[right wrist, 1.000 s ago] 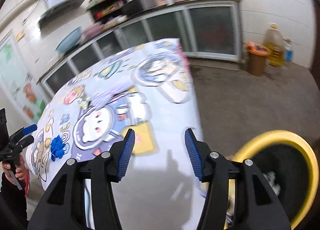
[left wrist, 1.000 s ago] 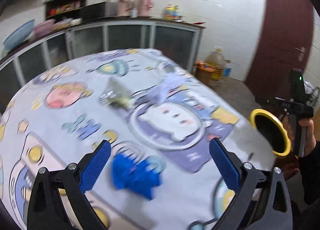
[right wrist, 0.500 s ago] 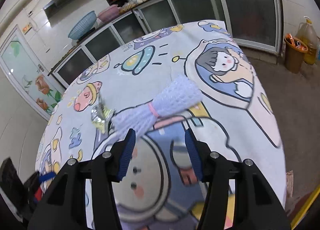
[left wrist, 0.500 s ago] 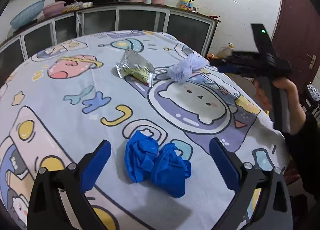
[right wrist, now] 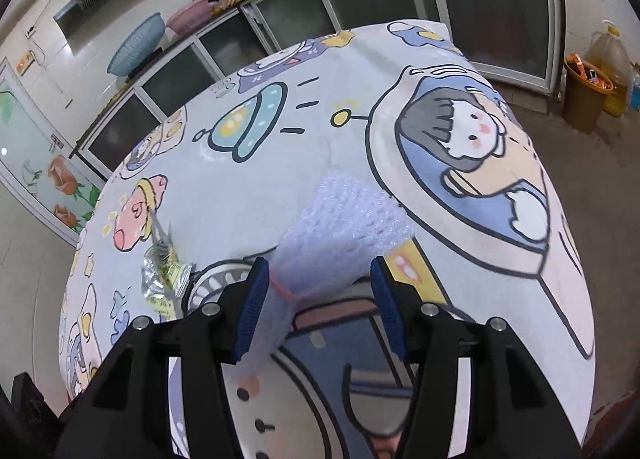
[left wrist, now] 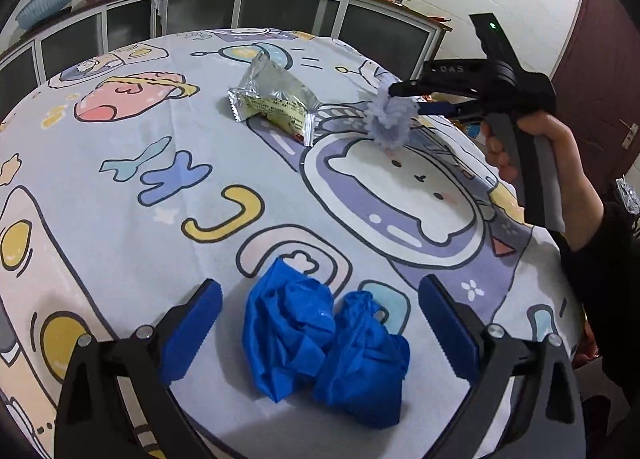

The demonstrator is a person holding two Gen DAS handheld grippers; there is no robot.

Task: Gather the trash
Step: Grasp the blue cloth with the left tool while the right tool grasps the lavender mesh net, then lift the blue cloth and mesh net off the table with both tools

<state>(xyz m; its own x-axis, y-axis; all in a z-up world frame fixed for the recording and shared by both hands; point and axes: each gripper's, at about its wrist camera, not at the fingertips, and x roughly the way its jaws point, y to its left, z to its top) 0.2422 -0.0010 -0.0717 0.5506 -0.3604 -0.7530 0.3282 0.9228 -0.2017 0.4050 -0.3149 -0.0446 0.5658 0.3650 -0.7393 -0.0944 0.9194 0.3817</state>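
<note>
Pale foam net [right wrist: 344, 227] now between right gripper [right wrist: 320, 305] jaws, spread, not yet pinching, versus just ahead 0.5 s ago. Blue crumpled wads [left wrist: 324, 343] lower centre between left gripper [left wrist: 320, 323] jaws, spread wide. Foil wrapper [left wrist: 276, 103] untouched, upper centre

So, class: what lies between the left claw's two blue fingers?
In the left wrist view, the crumpled blue gloves lie on the tablecloth between the open left claw's fingers, untouched.

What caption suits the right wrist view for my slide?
Right gripper, jaws open, straddling white foam netting on the cartoon tablecloth.
</note>
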